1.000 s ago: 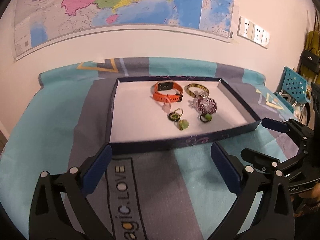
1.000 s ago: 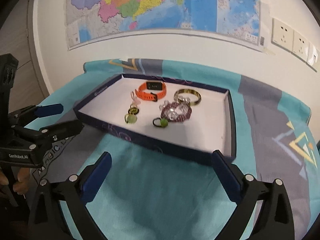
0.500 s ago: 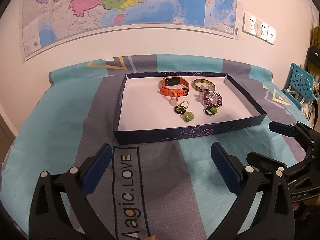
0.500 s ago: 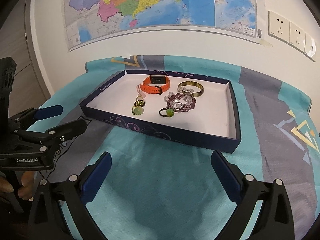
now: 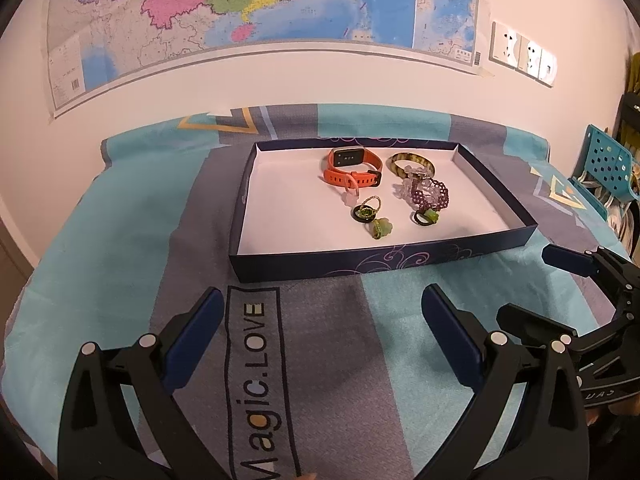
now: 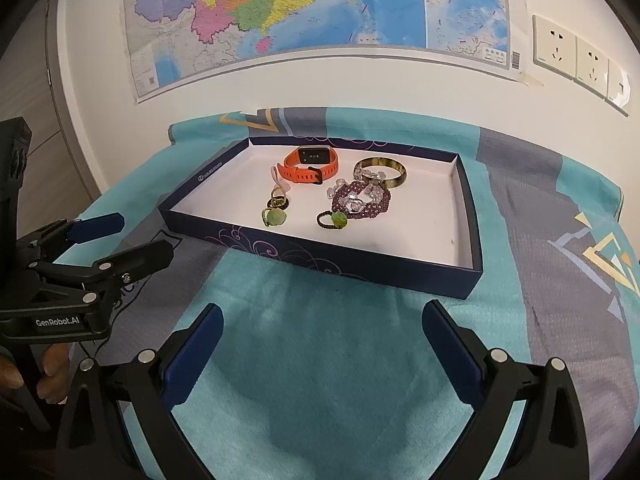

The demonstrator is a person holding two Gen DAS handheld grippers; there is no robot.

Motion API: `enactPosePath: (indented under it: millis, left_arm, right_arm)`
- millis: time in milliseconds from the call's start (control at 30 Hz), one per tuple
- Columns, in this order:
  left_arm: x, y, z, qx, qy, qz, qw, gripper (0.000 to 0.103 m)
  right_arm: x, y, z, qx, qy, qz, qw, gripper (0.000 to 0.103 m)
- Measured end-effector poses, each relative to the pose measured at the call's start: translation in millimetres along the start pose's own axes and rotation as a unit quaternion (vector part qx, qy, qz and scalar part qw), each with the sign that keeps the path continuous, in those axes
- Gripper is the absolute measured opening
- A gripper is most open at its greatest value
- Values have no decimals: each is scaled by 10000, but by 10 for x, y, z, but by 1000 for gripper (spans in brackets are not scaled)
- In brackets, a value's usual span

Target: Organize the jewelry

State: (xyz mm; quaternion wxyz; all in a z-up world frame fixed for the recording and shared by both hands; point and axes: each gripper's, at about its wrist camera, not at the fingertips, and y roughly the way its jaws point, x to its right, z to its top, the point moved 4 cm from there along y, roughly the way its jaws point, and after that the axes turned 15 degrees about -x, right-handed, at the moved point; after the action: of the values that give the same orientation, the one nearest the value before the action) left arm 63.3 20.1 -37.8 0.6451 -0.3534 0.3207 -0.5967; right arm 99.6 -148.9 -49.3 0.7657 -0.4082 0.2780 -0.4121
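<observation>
Shallow navy box lid (image 5: 376,268), white inside, flat on a teal and grey cloth (image 5: 120,240), printed "Magic.LOVE" near the front. Inside, from near to far in the left wrist view: a green-beaded ring (image 5: 381,227) at about 6 o'clock of the cluster; a dark ring with a green stone (image 5: 425,217) at 4 o'clock; a small gold and green ring (image 5: 366,211) just behind the first; a purple beaded bracelet (image 5: 430,194) with clear crystal pieces touching it at 3 o'clock; an orange smartwatch (image 5: 352,166) at 11 o'clock with a pale pink loop (image 5: 349,192) lying against its strap; a tortoiseshell bangle (image 5: 412,165) at 1 o'clock, touched by the crystals. All jewelry gathered in the lid's far right half, left half bare.

Left gripper (image 5: 318,328) spread wide, clasping nothing, poised over the cloth short of the lid's near wall. Right gripper (image 6: 318,344) likewise wide apart and empty, above the teal cloth, aimed at the lid from its right corner. Fingers (image 6: 52,376) of a hand wrapped round the left gripper's handle at 9 o'clock of the right wrist view.

Wall map (image 6: 312,12) and sockets (image 6: 576,58) beyond
</observation>
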Motion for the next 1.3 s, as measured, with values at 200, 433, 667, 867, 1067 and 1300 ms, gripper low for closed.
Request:
enactPosePath:
  millis: [200,433,667,867,1067,1300]
  left_arm:
    - [3,5,0,-3,3,28,10000,97]
    - [7,10,4,-23,10,64,10000,97]
    - [8,18,6,-32,26,44,10000,97]
    - [15,28,8,-49,32,44,10000,97]
    - [23,35,5,-62,34,48,10000,97]
    - [22,39,3,-56,29,38,10000,97]
  right_arm:
    - [-10,11,-31,-38,0,15,10000,96]
    - [0,12,-31,-30,18,24,10000,96]
    - [-4,22,-21,-41,20,28,10000,96]
    - [5,18,-25,-57,12,33,10000,96]
    - [21,16,-26,-59,26,28,10000,96]
    - [37,24,-20,-66,15,27,10000,96]
